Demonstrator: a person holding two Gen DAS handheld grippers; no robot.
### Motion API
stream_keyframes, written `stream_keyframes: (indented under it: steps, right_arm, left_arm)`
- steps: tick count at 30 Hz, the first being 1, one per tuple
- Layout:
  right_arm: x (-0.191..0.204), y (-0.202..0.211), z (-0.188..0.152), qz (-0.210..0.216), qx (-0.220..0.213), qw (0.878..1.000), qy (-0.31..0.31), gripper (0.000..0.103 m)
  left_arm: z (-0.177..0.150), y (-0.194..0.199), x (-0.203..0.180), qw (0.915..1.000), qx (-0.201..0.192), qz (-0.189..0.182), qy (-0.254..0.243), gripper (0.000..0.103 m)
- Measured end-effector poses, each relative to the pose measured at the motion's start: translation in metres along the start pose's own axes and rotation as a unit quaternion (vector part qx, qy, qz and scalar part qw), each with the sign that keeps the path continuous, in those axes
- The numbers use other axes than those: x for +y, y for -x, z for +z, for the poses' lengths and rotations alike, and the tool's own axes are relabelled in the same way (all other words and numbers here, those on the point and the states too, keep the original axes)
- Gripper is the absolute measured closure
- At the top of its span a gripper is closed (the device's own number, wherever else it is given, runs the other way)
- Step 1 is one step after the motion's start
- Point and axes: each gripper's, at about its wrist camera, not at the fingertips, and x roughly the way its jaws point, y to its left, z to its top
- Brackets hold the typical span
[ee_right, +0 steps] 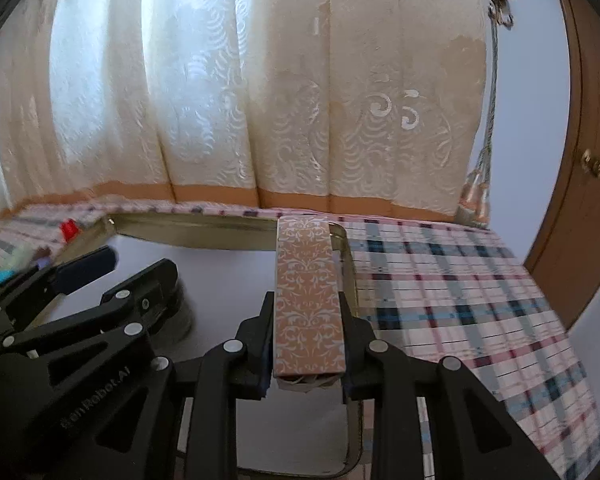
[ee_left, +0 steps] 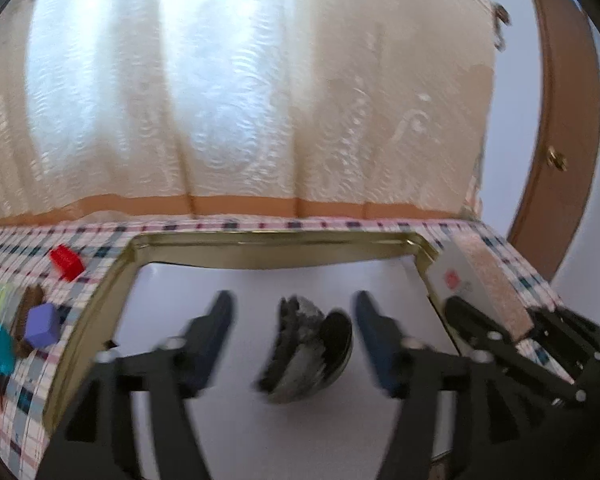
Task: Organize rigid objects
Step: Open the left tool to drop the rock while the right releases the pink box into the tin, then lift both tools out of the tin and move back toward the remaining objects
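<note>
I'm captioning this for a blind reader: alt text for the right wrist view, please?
The right gripper clamps a slim patterned box over a gold-rimmed tray on a plaid tablecloth. The left gripper is at left.

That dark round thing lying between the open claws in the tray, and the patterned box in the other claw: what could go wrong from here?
1. The dark round object lies tilted on the tray's smooth white floor, free between the fingers of the open left gripper; it might roll.
2. The right gripper clamps only the near end of the long patterned box, which reaches over the tray's right rim; it could catch there or pivot in the grip.
</note>
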Motion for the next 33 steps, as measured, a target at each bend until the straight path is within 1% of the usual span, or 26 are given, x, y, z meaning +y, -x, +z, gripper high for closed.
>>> stream_keyframes:
  steps: [1,2,3,4,5,7,8,10,13,15,17,18,24,26,28,30,33]
  right_arm:
    - [-0.005,0.001,-0.001,-0.001,-0.002,1.0,-0.013,0.072]
    - [-0.009,0.001,-0.001,-0.001,-0.003,1.0,-0.024,0.064]
    - [-0.013,0.001,-0.002,-0.001,-0.004,0.999,-0.037,0.057]
    - [-0.018,0.003,-0.002,-0.003,-0.008,0.999,-0.052,0.04]
    - [-0.022,0.005,-0.003,-0.006,-0.014,0.998,-0.063,0.03]
    - [-0.03,0.015,-0.004,-0.002,-0.044,0.995,-0.09,0.029]
    - [-0.033,0.019,-0.005,-0.005,-0.055,0.994,-0.097,0.027]
    - [-0.035,0.023,-0.005,-0.017,-0.065,0.992,-0.104,0.025]
    - [-0.037,0.028,-0.005,-0.026,-0.081,0.99,-0.109,0.024]
    - [-0.037,0.033,-0.005,-0.034,-0.093,0.989,-0.108,0.024]
    - [-0.037,0.038,-0.004,-0.053,-0.108,0.987,-0.103,0.024]
    - [-0.037,0.043,-0.004,-0.064,-0.121,0.985,-0.103,0.024]
    - [-0.039,0.063,-0.006,-0.092,-0.181,0.972,-0.116,0.024]
    - [-0.034,0.065,-0.007,-0.105,-0.188,0.971,-0.105,0.024]
    - [-0.027,0.065,-0.006,-0.119,-0.184,0.971,-0.093,0.024]
    - [-0.022,0.064,-0.005,-0.128,-0.179,0.972,-0.08,0.024]
    - [-0.017,0.068,-0.006,-0.128,-0.188,0.971,-0.073,0.024]
  left_arm:
    - [-0.001,0.001,0.004,0.9999,-0.004,0.005,0.011,0.008]
    - [-0.002,0.003,0.01,0.9996,-0.01,0.01,0.025,0.0]
    - [-0.004,0.005,0.015,0.999,-0.015,0.012,0.04,0.0]
    - [-0.004,0.006,0.018,0.9987,-0.017,0.009,0.046,0.0]
    - [-0.005,0.007,0.02,0.9985,-0.018,0.005,0.051,0.0]
    - [-0.006,0.009,0.019,0.9985,-0.02,0.007,0.051,0.0]
    - [-0.007,0.011,0.016,0.9987,-0.023,0.013,0.044,0.0]
    - [-0.008,0.015,0.011,0.9989,-0.029,0.022,0.03,0.0]
    - [-0.009,0.025,0.004,0.9982,-0.05,0.031,0.011,0.0]
    - [-0.01,0.031,-0.001,0.9977,-0.064,0.025,-0.003,0.0]
    - [-0.01,0.035,-0.006,0.9972,-0.073,0.006,-0.019,0.0]
    - [-0.01,0.036,-0.007,0.9969,-0.075,0.004,-0.023,0.0]
    - [-0.011,0.042,-0.013,0.9954,-0.086,-0.006,-0.042,0.0]
    - [-0.012,0.042,-0.016,0.9955,-0.08,-0.009,-0.049,0.0]
    - [-0.013,0.043,-0.016,0.9959,-0.077,-0.001,-0.049,0.0]
    - [-0.014,0.045,-0.014,0.9956,-0.082,-0.005,-0.046,0.0]
    - [-0.017,0.053,-0.011,0.994,-0.099,0.005,-0.046,0.0]
